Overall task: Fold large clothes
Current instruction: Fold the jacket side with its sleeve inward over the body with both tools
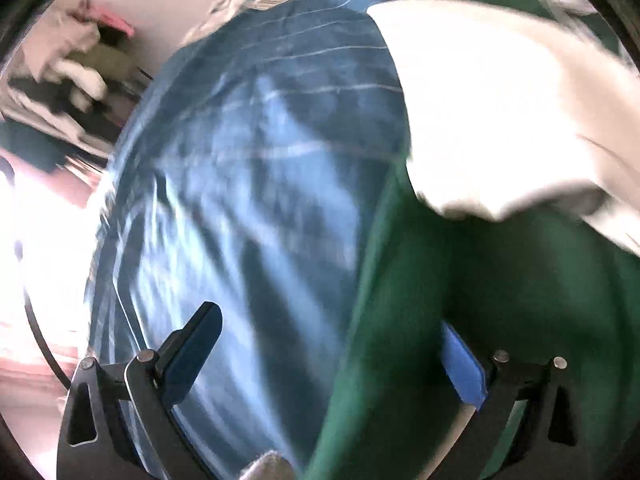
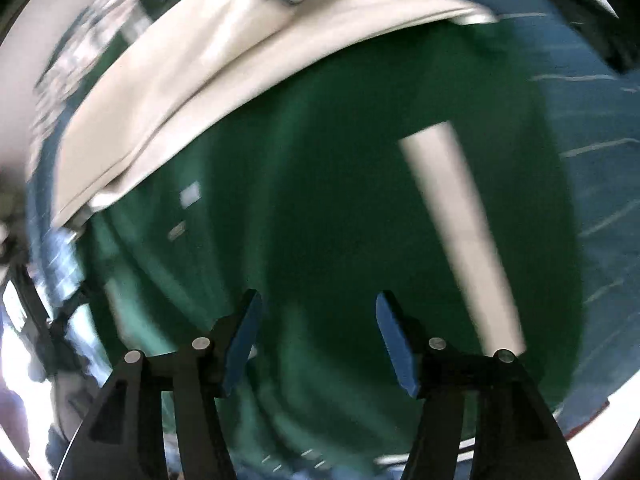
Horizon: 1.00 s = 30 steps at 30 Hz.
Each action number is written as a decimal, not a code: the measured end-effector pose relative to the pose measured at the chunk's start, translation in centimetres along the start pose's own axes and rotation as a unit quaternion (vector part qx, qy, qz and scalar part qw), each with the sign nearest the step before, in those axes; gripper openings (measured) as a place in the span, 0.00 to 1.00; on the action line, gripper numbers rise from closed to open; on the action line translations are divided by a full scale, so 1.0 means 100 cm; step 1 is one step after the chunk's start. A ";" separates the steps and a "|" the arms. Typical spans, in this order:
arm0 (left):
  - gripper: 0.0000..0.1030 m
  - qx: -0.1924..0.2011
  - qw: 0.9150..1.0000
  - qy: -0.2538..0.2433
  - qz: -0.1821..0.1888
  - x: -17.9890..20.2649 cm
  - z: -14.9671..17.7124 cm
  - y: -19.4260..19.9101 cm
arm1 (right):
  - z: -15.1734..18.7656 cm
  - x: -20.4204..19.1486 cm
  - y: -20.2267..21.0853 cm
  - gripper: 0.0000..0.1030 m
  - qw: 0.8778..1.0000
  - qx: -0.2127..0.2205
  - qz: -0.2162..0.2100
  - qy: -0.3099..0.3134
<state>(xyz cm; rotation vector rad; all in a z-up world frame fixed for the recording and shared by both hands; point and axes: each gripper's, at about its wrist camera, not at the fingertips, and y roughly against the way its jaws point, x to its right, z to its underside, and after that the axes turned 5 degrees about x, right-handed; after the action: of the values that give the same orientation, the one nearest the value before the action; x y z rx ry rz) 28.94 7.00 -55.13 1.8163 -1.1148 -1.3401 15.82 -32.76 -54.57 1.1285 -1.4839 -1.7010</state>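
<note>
Green garment (image 2: 320, 200) lies spread on a blue striped sheet (image 1: 248, 160), a cream cloth (image 2: 208, 80) overlapping its far edge — both tools (image 1: 332, 360) (image 2: 318, 340) gape apart, gripping nothing; labels blurred, unreadable.

matt green cloth garment (image 2: 320, 184) on a blue striped sheet (image 1: 248, 160); cream fabric (image 1: 500, 100) looks smooth.

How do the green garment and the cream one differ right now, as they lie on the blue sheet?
The green garment is dark and spreads wide under the right gripper; the cream garment is pale and shows as a narrower band. The cream garment lies over the green one's far edge, so green is underneath there. The green garment carries a pale stripe; the cream one looks plain. Both rest on the blue sheet, and neither is gripped.
</note>
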 end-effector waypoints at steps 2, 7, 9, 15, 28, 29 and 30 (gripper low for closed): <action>1.00 -0.007 1.000 0.020 0.007 -0.009 -0.009 -0.013 | -0.007 0.020 0.003 0.60 0.999 0.008 0.012 -0.030; 1.00 -0.046 0.994 0.090 0.052 -0.024 -0.017 -0.024 | -0.034 0.063 0.024 0.60 0.996 0.051 0.053 -0.054; 1.00 -0.035 0.995 0.086 0.042 -0.026 -0.014 -0.024 | -0.051 0.089 0.032 0.60 0.992 0.072 0.078 -0.067; 1.00 -0.026 0.997 0.065 0.009 -0.019 -0.012 -0.019 | -0.119 0.111 0.018 0.60 0.989 0.104 0.080 -0.070; 1.00 -0.049 0.994 0.092 -0.008 -0.016 -0.006 -0.004 | -0.176 0.132 -0.001 0.42 0.994 0.045 0.027 -0.096; 1.00 -0.048 0.995 0.092 -0.014 -0.018 -0.002 0.004 | -0.174 0.127 0.004 0.42 0.994 0.032 0.019 -0.100; 1.00 -0.043 0.994 0.095 -0.018 -0.021 0.004 0.016 | -0.173 0.136 0.018 0.42 0.994 0.031 0.006 -0.106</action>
<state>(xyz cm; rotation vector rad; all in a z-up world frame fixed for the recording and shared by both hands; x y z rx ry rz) 27.89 8.19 -52.97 1.8642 -0.9148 -1.1894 24.90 -52.86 -55.73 0.9931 -1.6786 -1.8241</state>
